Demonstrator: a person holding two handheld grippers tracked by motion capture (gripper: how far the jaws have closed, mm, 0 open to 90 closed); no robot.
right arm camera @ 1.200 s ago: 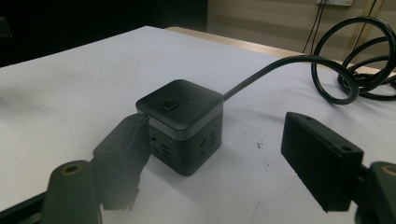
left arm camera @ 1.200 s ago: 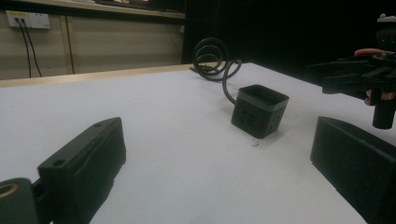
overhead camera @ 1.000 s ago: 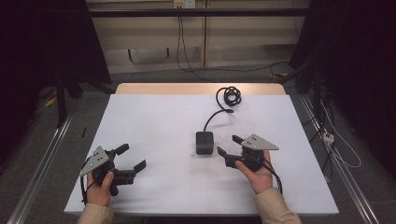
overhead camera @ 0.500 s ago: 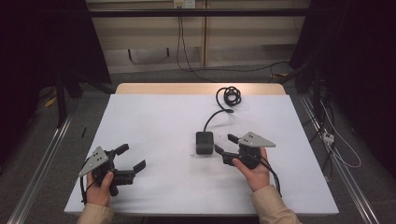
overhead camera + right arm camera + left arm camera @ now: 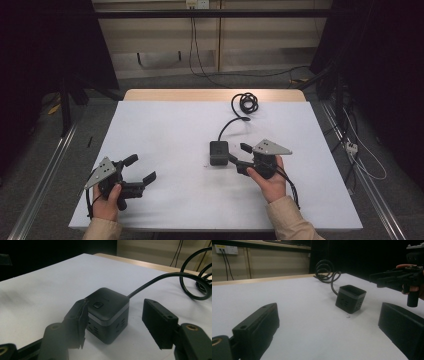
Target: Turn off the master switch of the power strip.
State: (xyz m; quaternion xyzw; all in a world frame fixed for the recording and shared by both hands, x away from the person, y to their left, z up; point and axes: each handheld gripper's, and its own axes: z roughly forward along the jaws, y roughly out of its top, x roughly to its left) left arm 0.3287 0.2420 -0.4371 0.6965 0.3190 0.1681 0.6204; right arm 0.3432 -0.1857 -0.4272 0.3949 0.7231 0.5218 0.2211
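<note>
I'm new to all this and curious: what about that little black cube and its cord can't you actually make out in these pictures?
- black cube: far sides face away in the right gripper view; the right gripper jaw covers one corner.
- Socket markings: too dark and small in the left gripper view.
- cord: plug end lost in the coil, high view.

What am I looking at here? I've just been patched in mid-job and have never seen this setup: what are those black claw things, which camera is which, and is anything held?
No robot arm here: a person holds a two-jaw tool in each hand. The high view looks down on the white table. The left gripper rests with its jaws open on nothing. The right gripper reaches for a dark cube-shaped power block, whose black cable runs to a coil at the far edge.

The other two pictures come from cameras riding on the grippers. In the right gripper view the block sits between the jaws. They have just been closing, but a gap shows on one side, so it isn't gripped yet. The left gripper view shows the block from the side.
</note>
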